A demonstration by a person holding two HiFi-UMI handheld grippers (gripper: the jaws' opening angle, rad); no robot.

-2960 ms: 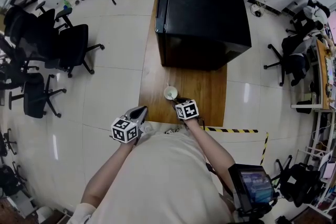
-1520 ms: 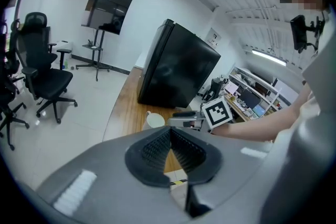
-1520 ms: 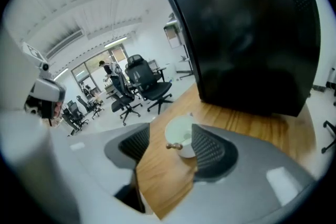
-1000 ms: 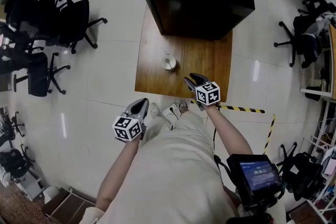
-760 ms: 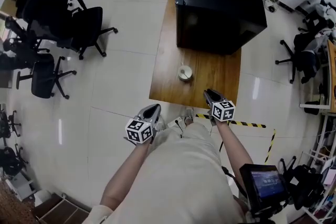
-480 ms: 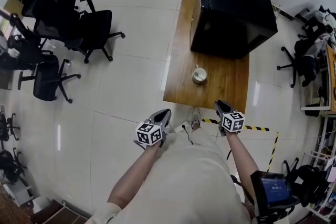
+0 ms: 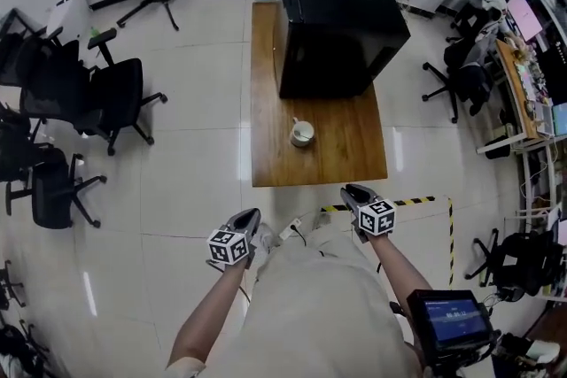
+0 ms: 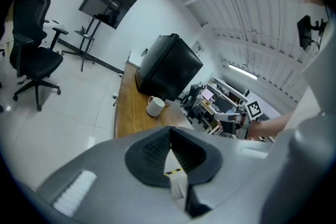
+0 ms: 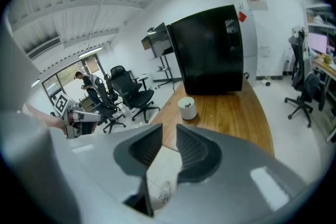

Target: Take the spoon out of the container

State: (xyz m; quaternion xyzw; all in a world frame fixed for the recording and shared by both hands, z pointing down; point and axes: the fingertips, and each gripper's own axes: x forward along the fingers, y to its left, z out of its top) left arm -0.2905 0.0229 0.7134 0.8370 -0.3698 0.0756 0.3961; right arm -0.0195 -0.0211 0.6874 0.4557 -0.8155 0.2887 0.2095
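Observation:
A white mug stands on the wooden table, in front of the big black cabinet. It also shows in the left gripper view as the mug and in the right gripper view as the mug. A small dark piece shows at its rim; I cannot make out the spoon. Both grippers hang short of the table's near edge, well away from the mug. My left gripper has its tips touching and holds nothing. My right gripper keeps a narrow gap with nothing in it.
Black office chairs stand on the tiled floor to the left, more chairs and desks to the right. Yellow-black tape marks the floor by the table's near right corner. A screen on a stand is at the far left.
The right gripper has drawn back from above the table to past its near edge, and its jaws have narrowed. The person has stepped back, so the mug lies farther off. The left gripper stays shut.

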